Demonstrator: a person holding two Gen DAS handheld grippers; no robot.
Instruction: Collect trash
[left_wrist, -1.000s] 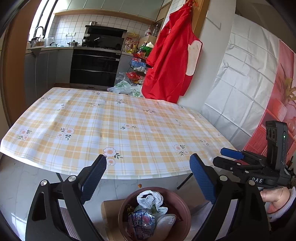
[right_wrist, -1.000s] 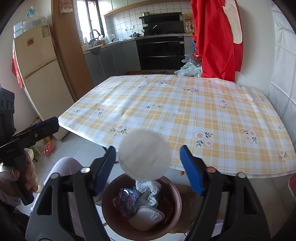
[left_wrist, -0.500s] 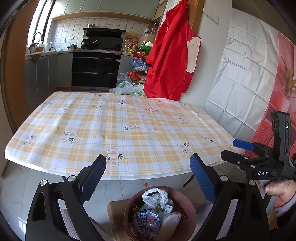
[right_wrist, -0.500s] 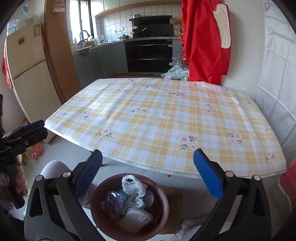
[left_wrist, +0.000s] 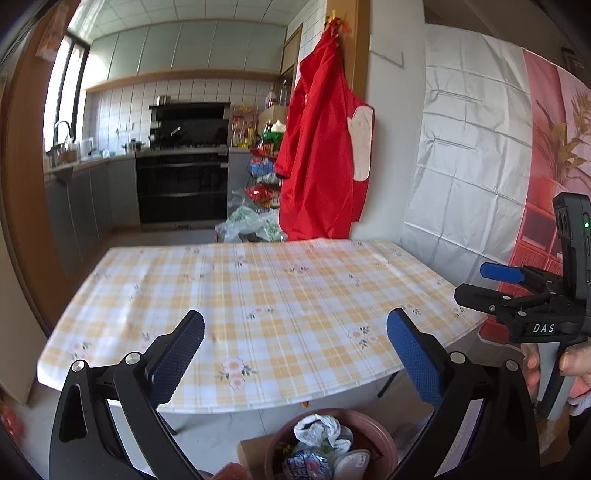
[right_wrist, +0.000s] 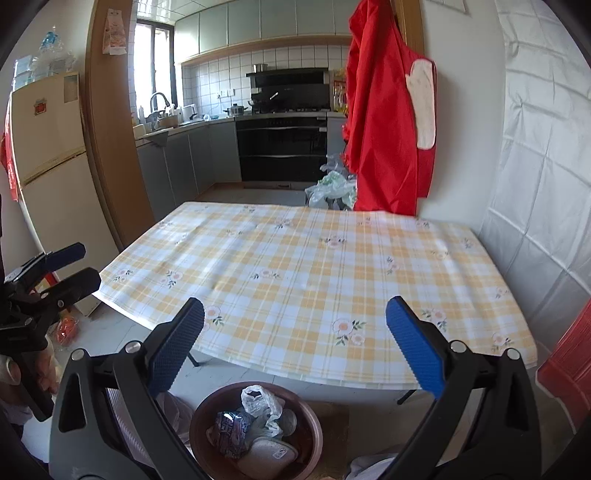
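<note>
A brown round bin (right_wrist: 199, 417) stands on the floor below the table's near edge, also low in the left wrist view (left_wrist: 384, 439). In it lie a white plastic bag (right_wrist: 258, 400), a foil wrapper (right_wrist: 231, 428) and a pale flat round piece (right_wrist: 266, 458). My right gripper (right_wrist: 295, 306) hangs above the bin, wide open and empty. My left gripper (left_wrist: 295, 321) hovers beside it with its jaws opening and nothing between them. Each gripper shows in the other's view, the right gripper (left_wrist: 476, 284) and the left gripper (right_wrist: 83, 266). The plaid tablecloth (right_wrist: 314, 266) carries no objects.
A red garment (left_wrist: 325, 158) hangs on the wall past the table's far right corner. Plastic bags (right_wrist: 330, 188) lie on the floor behind the table. A fridge (right_wrist: 48, 155) stands at the left. Cardboard (left_wrist: 255, 454) lies under the bin.
The white round piece between the right jaws a second ago has left them, and those jaws spread wide. Both grippers rose, so the bin sits lower in both views.
</note>
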